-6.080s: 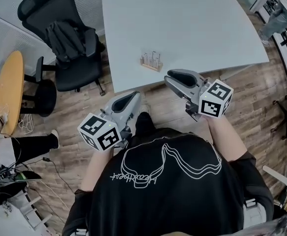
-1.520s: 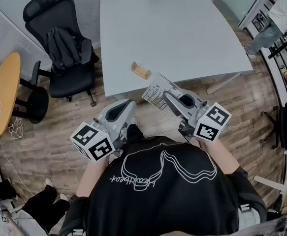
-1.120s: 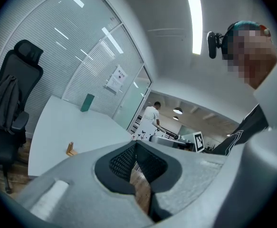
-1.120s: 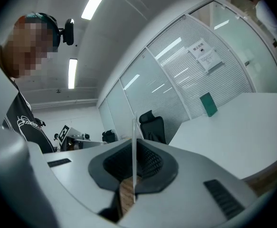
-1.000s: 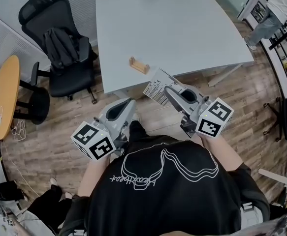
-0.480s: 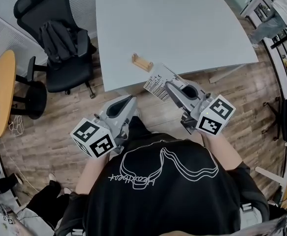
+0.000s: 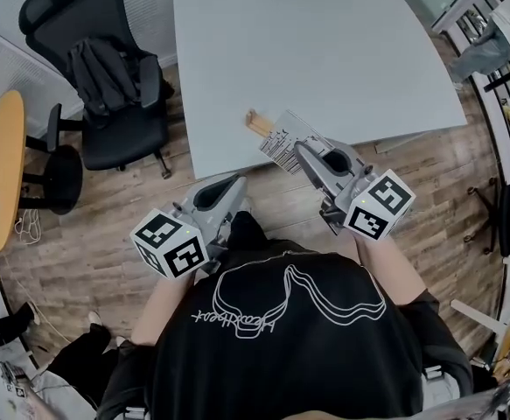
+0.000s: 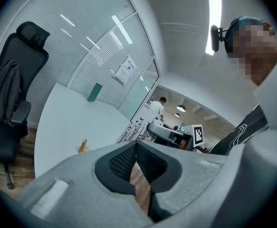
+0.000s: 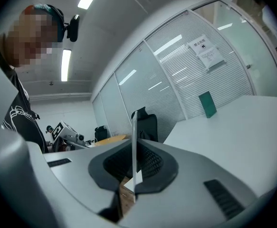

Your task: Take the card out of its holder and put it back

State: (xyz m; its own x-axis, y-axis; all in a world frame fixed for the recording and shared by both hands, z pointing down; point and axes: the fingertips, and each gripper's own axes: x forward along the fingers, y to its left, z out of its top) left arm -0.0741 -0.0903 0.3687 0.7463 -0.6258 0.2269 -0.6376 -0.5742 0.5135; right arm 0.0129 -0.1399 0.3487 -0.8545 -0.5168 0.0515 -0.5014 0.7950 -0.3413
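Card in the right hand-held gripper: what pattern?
Flat white card, black barcode-like bars along one edge; best in head view.

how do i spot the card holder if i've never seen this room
Find the big white table and follow its near edge, the one by the person. The holder is the small wooden block there, just left, in the head view, of the card in the right gripper. It is the only wooden thing on the table.
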